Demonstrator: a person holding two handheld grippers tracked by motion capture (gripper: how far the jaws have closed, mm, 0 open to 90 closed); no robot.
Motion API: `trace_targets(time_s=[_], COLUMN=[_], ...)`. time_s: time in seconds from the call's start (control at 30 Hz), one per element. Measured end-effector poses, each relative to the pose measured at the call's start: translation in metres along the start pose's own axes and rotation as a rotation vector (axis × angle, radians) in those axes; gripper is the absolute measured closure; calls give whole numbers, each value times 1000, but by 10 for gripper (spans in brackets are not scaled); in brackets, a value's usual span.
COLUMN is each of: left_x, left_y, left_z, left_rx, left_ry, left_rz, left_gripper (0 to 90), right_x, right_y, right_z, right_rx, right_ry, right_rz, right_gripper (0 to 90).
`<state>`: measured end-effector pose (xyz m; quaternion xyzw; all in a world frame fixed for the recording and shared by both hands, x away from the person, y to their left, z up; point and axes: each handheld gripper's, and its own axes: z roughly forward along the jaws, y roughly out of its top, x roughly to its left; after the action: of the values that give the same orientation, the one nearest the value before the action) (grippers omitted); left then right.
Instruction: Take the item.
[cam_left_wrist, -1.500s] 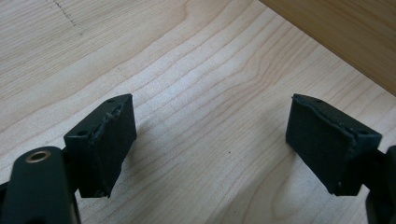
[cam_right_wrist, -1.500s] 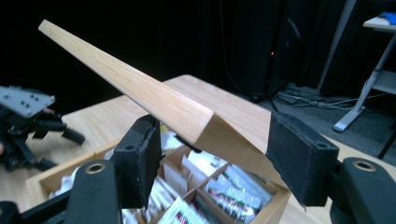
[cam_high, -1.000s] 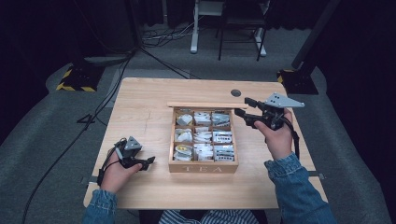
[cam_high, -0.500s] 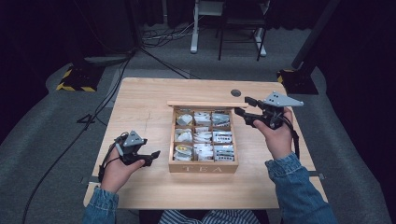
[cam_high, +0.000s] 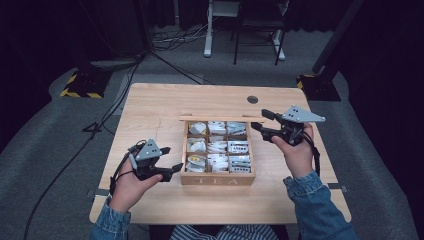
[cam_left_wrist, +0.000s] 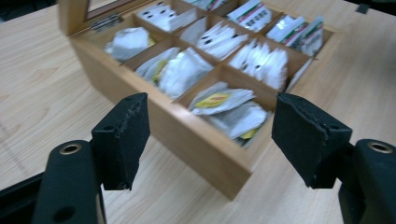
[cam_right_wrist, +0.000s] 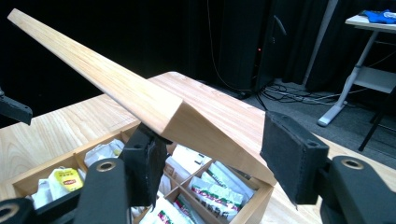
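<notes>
I am holding my right gripper (cam_high: 263, 120) at the far right corner of the wooden tea box (cam_high: 218, 178), which is sitting in the middle of the table (cam_high: 150, 105), nearer its front edge. In the right gripper view the raised lid (cam_right_wrist: 140, 100) is lying between my two pads; the left pad is tucked under the lid's corner, the right pad is standing apart from it, so I cannot tell whether I am truly pinching it. My left gripper (cam_high: 171, 160) is hovering just off the box's left front corner, its jaws spread wide with nothing between them, having just been narrowing a little. Tea bags (cam_left_wrist: 224, 100) are filling the compartments.
</notes>
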<state>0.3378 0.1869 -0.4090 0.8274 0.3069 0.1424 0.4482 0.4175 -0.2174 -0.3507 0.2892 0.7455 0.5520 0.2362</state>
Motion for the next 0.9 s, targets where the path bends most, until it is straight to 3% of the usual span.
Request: trace_targets(time_s=[0.37, 0.6, 0.9], left_x=[-28, -56, -68], left_y=[15, 34, 44], left_z=[20, 56, 85], left_rx=[1, -24, -22], left_ry=[-54, -146, -183], left_rz=[66, 129, 144], left_gripper=[311, 343, 380], right_x=[2, -1, -4], right_y=[-1, 1, 2], right_z=[5, 2, 2], right_rx=[-5, -22, -40], right_ry=[17, 0, -3], right_rz=[-9, -9, 5], right_gripper=[413, 408, 408])
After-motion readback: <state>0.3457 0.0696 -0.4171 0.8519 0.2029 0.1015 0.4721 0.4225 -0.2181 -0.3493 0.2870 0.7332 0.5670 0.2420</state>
